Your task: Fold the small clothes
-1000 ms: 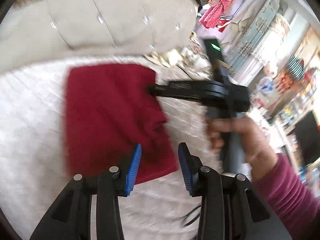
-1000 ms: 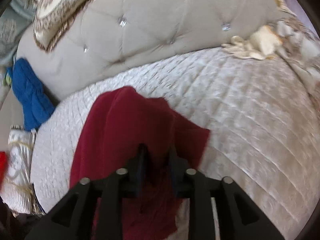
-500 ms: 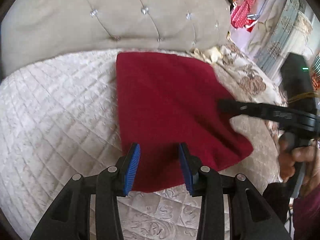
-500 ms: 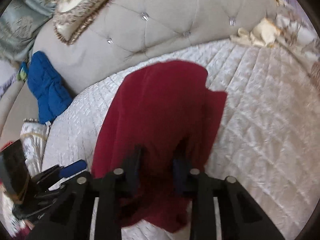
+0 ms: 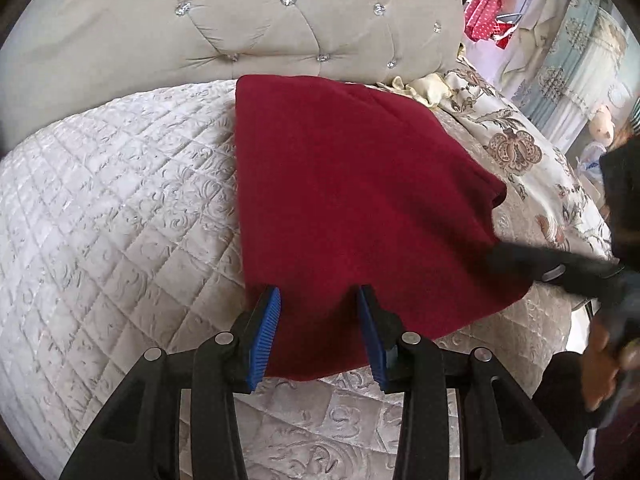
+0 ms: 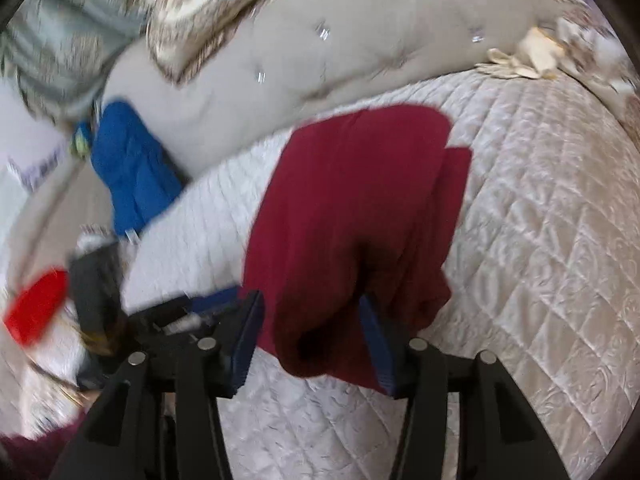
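**Dark red garment lies on the quilted bedspread, both tongs spread wide**

In the left wrist view, the pale quilted bedspread [image 5: 120, 216] fills the left side, a satiny cloth stitched in diamonds with a scrolled pattern. Behind it rises the beige tufted headboard [image 5: 240, 24], padded and studded with shiny buttons. In the middle lies the dark red garment [image 5: 352, 200], a soft, matte, slightly fuzzy fabric. Its left edge is straight, its far edge lies just beside the headboard, and its near hem widens and curves. Its long axis runs from the headboard toward the camera. The left gripper [image 5: 318, 334] hovers over the near hem with its ribbed blue pads [image 5: 264, 336] wide apart, holding nothing. At the right edge of the garment sits the blurred black right gripper [image 5: 560, 268], and beyond it a floral bedcover [image 5: 520, 148].

In the right wrist view, blurred, a blue padded garment [image 6: 128, 168] lies at the left against the headboard. The red garment shows a loose, folded-over bulge at its near end, between the parted fingers of the right gripper, whose jaws stand wide; I cannot tell whether either pad touches the cloth.
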{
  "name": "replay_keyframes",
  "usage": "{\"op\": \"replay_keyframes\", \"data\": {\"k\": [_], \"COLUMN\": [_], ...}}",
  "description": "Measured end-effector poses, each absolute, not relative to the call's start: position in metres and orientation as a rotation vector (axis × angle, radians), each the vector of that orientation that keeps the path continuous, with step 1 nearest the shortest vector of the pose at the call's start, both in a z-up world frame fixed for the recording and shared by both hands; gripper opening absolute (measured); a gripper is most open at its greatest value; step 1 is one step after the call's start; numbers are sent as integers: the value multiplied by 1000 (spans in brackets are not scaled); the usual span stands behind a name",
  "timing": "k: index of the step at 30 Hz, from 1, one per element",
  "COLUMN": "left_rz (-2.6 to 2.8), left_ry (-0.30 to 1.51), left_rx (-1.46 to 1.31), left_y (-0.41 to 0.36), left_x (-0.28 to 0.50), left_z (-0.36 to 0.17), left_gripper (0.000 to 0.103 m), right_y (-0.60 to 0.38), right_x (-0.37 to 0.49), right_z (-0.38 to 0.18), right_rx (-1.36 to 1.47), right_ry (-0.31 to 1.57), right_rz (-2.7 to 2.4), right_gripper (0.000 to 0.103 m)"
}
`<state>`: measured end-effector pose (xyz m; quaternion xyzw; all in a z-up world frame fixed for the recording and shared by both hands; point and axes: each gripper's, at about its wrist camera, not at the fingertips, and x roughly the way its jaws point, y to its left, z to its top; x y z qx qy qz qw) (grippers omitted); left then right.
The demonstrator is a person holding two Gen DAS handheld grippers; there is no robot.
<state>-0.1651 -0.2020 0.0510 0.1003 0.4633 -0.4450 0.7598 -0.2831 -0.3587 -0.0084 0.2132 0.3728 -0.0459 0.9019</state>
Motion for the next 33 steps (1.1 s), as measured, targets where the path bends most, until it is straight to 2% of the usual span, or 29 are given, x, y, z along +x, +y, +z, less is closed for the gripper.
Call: {"op": "replay_keyframes", "data": {"k": [1,5,8,9,10,11,13,20,21,22,23,24,25,26,29,33], "left_rz": [-971,-967,-962,-962,-958,-955,-953,-939,-938,-938,-938,-938,-940,-942,-946,-943], "left_ry": [1008,997,1009,1011,1009,1006,999,962,961,958,958,959,960,962,968,963], "left_rx": [207,158,144,146,154,162,177,218,221,225,226,224,222,219,209,202], "left_y": [-199,-192,-195,-196,-197,-198,-200,-206,-206,-207,-206,-206,-206,-205,-204,-202], "left_x": [-165,-161,-157,-158,-158,-158,-160,-164,-164,-164,-163,-163,-162,-162,-160,-160], "left_z": [53,56,54,53,53,52,51,51,50,50,50,50,51,51,51,52], "left_gripper": [17,17,18,18,18,18,18,19,19,20,20,20,20,20,20,20], "right_y": [-357,-355,-362,-367,-372,-380,-394,-415,-416,-416,-415,-415,-418,-418,-417,-412], "right_x": [-286,-307,-321,-328,-331,-335,-337,-271,-260,-253,-248,-243,-241,-245,-260,-267], "right_z": [-14,-42,-37,-27,-19,-11,-1,-1,0,-2,-5,-5,-5,-5,-3,-4], "right_rx": [429,432,498,530,555,589,622,616,607,594,582,557,535,515,499,417], "right_ry": [791,838,783,737,703,661,594,601,605,613,620,631,633,628,613,618], "right_rz": [-101,-122,-86,-73,-71,-93,-157,-227,-232,-238,-242,-253,-265,-273,-300,-384], "right_gripper": [7,6,9,12,27,55,78,77,76,70,57,48,33,24,12,6]}}
